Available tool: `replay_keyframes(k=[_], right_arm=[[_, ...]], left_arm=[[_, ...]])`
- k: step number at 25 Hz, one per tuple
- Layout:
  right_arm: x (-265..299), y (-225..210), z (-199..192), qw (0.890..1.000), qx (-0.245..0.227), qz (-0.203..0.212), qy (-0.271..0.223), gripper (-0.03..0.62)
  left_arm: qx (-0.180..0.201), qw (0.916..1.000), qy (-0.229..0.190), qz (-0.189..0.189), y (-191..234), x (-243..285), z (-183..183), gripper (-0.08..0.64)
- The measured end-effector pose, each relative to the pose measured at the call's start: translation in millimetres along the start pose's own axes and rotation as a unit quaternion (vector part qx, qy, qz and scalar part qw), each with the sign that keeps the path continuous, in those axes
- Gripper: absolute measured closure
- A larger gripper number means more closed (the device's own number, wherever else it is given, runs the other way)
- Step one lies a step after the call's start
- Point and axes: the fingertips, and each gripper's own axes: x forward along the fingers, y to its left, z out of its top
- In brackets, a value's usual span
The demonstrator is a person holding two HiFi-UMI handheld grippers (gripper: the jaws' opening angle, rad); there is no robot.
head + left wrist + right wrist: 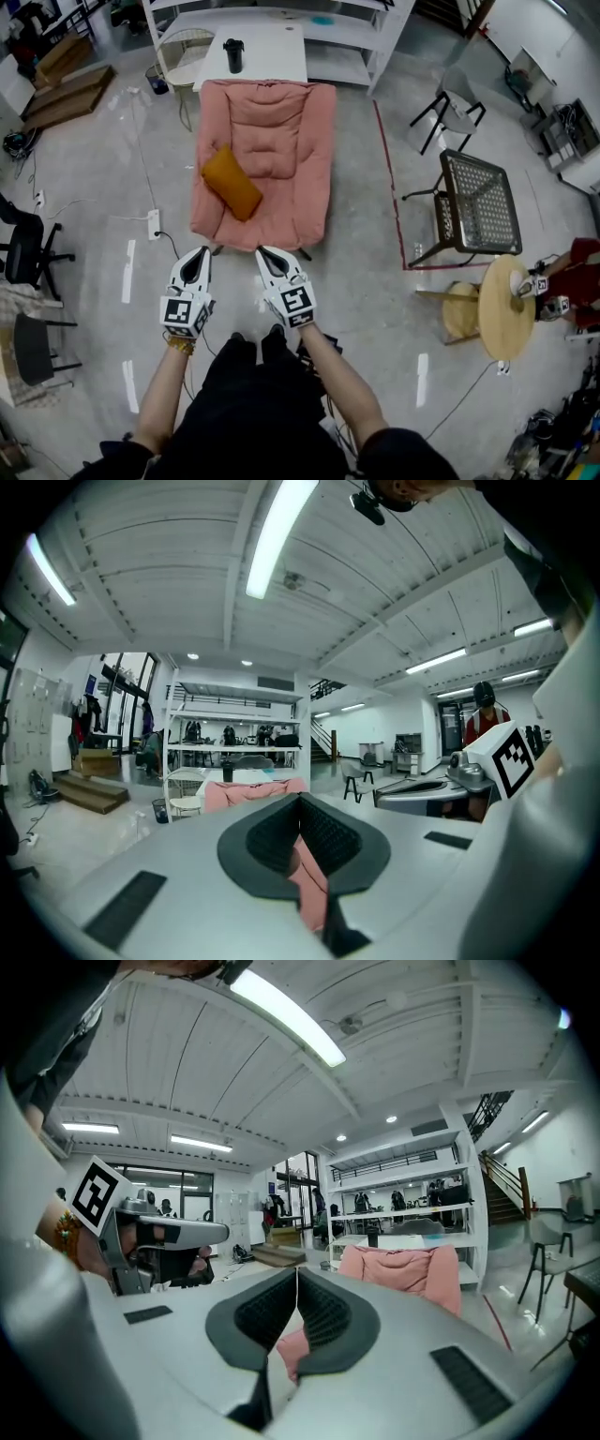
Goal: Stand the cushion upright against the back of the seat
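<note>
An orange cushion [232, 182] lies flat and slantwise on the left of the seat of a pink armchair [281, 187]. The chair's padded back [270, 105] is at the far end, and it also shows as a pink back [403, 1269] in the right gripper view. Both grippers hover over the floor just short of the chair's front edge. My left gripper [199, 254] and my right gripper [267, 254] are shut with nothing in them. In the left gripper view the jaws [300, 799] meet with the pink chair [248, 791] beyond.
A white table with a black bottle [233, 54] stands behind the chair, before white shelving [281, 19]. To the right are a metal mesh chair [478, 202] and a round wooden table [503, 305]. Cables and a power strip [154, 223] lie on the floor at the left.
</note>
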Motion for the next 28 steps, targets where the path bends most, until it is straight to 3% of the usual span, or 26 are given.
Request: replay_keyframes(k=[7,21,28], right_arm=[[42,-27,-2,1.000,0.010,-0.013,0.008,0.577],[143,-70,15,0.995,-0.012,-0.092,0.027,0.577],[184,-98,11,0.996,0.004,-0.086,0.037,0.577]], left_arm=[[0.000,0.9997,0.018,-0.019,28,51,-21,0.548],[-0.032,0.9956,0.030,-0.082,122,129,-39,0.548],[-0.033,0.9950,0.048,-0.081,148,176,-45,0.548]])
